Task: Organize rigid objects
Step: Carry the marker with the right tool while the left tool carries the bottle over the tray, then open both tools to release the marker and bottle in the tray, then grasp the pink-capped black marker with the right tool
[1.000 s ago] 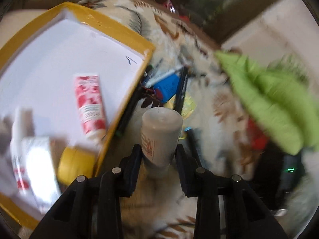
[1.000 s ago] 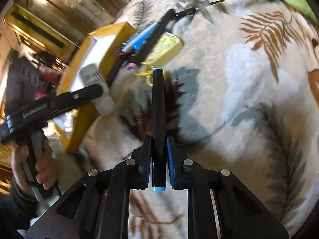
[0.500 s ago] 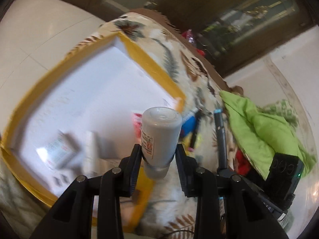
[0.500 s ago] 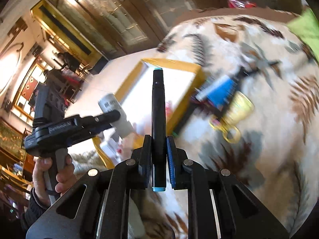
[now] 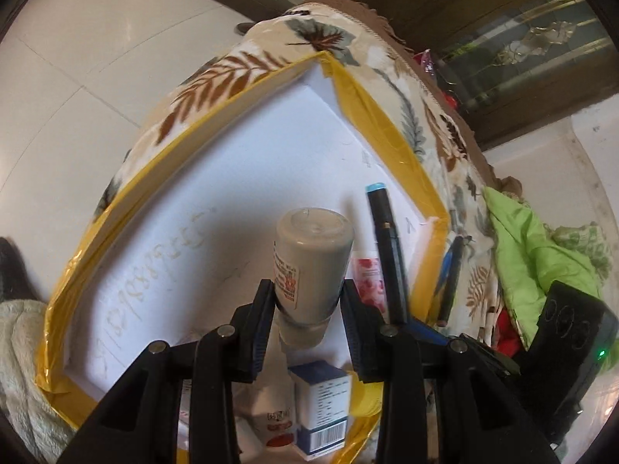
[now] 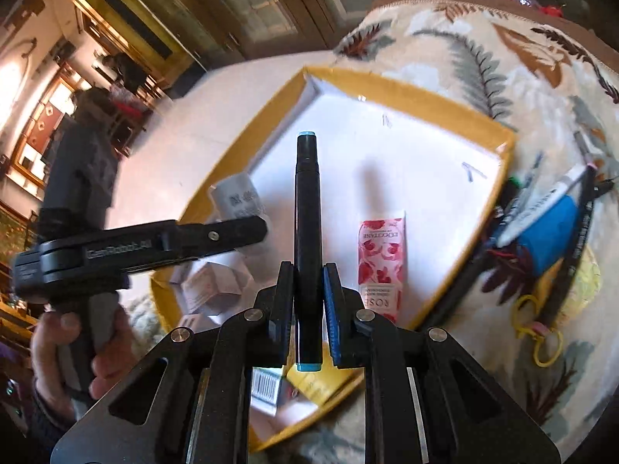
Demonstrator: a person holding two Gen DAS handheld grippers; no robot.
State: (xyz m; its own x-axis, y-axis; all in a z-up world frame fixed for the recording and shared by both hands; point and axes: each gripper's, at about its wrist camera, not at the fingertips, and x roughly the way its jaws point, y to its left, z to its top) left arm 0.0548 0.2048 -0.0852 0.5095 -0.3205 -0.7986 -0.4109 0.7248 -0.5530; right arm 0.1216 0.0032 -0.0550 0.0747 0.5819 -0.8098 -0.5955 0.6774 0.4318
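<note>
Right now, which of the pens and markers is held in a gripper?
The black marker with light-blue ends, clamped in the right gripper over the tray; the other pens lie on the blanket.

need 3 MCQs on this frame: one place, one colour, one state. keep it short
1. Where does the pink rose-print tube lie?
A. inside the yellow-edged box
B. on the leaf-print blanket
C. in a gripper

2. What colour are the end caps of the black marker?
A. red
B. light blue
C. yellow

3. What is the left gripper doing?
A. standing open and empty
B. clamping the grey bottle
C. clamping the marker

Answers: 1 A, the tube rests on the box's white floor. 2 B, both tips show light blue. 3 B, its pads press the bottle's sides; the right gripper has the marker.
</note>
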